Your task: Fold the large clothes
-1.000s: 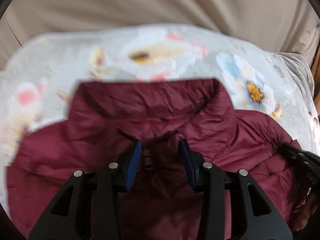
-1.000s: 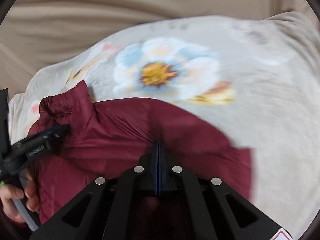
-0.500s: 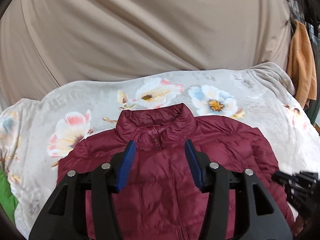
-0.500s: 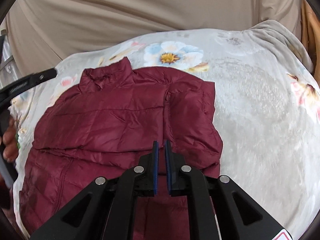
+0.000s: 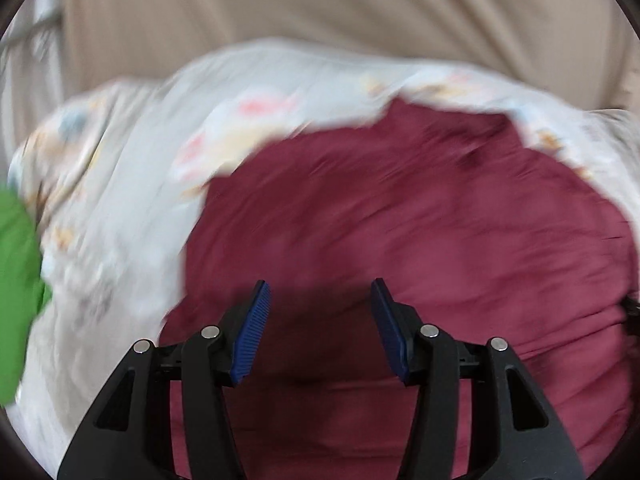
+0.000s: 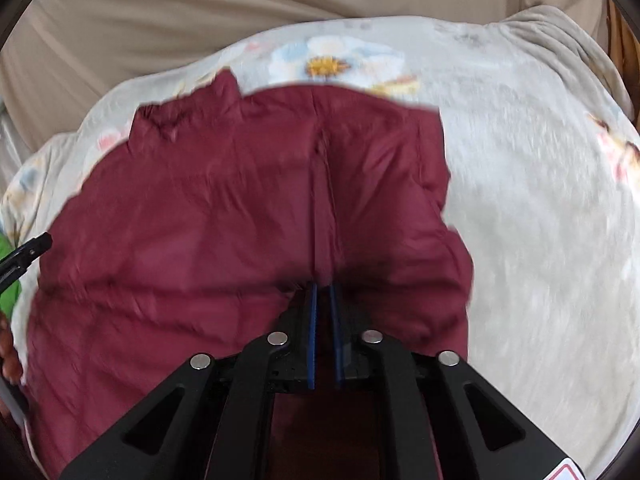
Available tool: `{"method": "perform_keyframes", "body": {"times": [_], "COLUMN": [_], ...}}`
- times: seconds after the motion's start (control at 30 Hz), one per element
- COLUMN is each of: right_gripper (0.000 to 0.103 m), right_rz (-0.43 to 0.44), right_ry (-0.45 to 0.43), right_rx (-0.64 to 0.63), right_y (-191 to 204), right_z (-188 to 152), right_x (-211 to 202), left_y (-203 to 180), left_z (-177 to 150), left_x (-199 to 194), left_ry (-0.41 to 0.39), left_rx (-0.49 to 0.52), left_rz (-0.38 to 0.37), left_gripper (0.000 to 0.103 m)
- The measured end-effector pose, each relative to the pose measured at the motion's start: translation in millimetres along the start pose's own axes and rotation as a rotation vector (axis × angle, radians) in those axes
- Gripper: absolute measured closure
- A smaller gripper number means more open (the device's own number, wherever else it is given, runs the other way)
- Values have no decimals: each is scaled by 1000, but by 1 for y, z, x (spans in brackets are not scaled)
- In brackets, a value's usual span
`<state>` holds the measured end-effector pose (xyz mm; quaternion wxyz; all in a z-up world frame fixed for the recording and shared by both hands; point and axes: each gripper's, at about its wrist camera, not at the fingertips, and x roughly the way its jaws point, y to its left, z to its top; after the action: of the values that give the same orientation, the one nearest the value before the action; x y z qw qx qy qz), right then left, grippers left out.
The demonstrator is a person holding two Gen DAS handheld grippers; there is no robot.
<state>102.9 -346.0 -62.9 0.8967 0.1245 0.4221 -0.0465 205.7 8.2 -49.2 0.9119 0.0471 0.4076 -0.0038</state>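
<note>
Lying spread flat across the middle of the floral blanket [image 6: 540,208], the maroon puffer jacket [image 6: 224,216] had its collar [image 6: 188,112] toward the blanket's far edge and one sleeve already folded over the body on the jacket's right side. We held the left gripper [image 5: 320,312] released, with nothing between its pads, above the jacket near its left edge, and the right gripper [image 6: 323,312] clenched almost shut over the folded sleeve, seemingly gripping nothing. To fold well, we judged we should pinch the left sleeve at its outer edge and draw it level across the jacket, away from the green cloth [image 5: 16,296] beyond the blanket's left side.
</note>
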Motion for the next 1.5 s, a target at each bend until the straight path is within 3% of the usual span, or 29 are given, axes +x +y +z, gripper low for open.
{"method": "perform_keyframes", "body": {"times": [0.1, 0.23, 0.3, 0.4, 0.5, 0.63, 0.7, 0.77, 0.83, 0.9, 0.97, 1.0, 1.03, 1.07, 1.2, 1.37, 1.5], "right_gripper": [102, 94, 79, 54, 37, 36, 33, 29, 30, 52, 85, 90, 92, 94, 98, 99, 99], "right_rz": [32, 39, 53, 68, 115, 189, 232, 239, 276, 341, 379, 388, 401, 407, 470, 527, 561], "right_ry": [7, -55, -94, -104, -38, 81, 110, 89, 69, 45, 24, 3, -25, -43, -207, -464, -647], "right_rx": [50, 56, 48, 30, 5, 35, 66, 86, 120, 158, 188, 197, 193, 184, 102, 11, 14], "right_y": [-9, -10, -17, -33, -49, -62, -59, -53, -50, -50, -50, -51, -50, -50, -38, -25, -27], "right_z": [-3, -16, -38, -77, -127, -177, -194, -200, -200, -199, -195, -195, -194, -194, -187, -171, -154], "right_x": [-6, -48, -85, -123, -150, -159, -158, -159, -157, -155, -156, -160, -167, -174, -227, -303, -349], "left_y": [33, 53, 68, 95, 127, 159, 167, 167, 159, 150, 141, 141, 142, 145, 156, 170, 184], "left_z": [-20, -25, -33, -56, -98, -159, -180, -191, -194, -195, -192, -193, -192, -191, -180, -151, -134], "left_x": [21, -10, -34, -70, -95, -104, -105, -112, -117, -119, -118, -120, -123, -128, -175, -262, -307], "left_ry": [48, 25, -6, -29, 25, 168, 205, 189, 186, 180, 194, 195, 191, 179, 50, -199, -352], "left_rx": [-76, -130, -138, -131, -172, -336, -422, -451, -425, -398, -349, -339, -339, -345, -366, -337, -353], "left_rz": [-10, -93, -133, -165, -203, -333, -402, -445, -464, -475, -478, -486, -516, -531, -611, -706, -724], "left_gripper": [51, 52, 47, 30, 23, 23, 23, 20, 20, 28, 58, 68, 82, 90, 96, 97, 97]}}
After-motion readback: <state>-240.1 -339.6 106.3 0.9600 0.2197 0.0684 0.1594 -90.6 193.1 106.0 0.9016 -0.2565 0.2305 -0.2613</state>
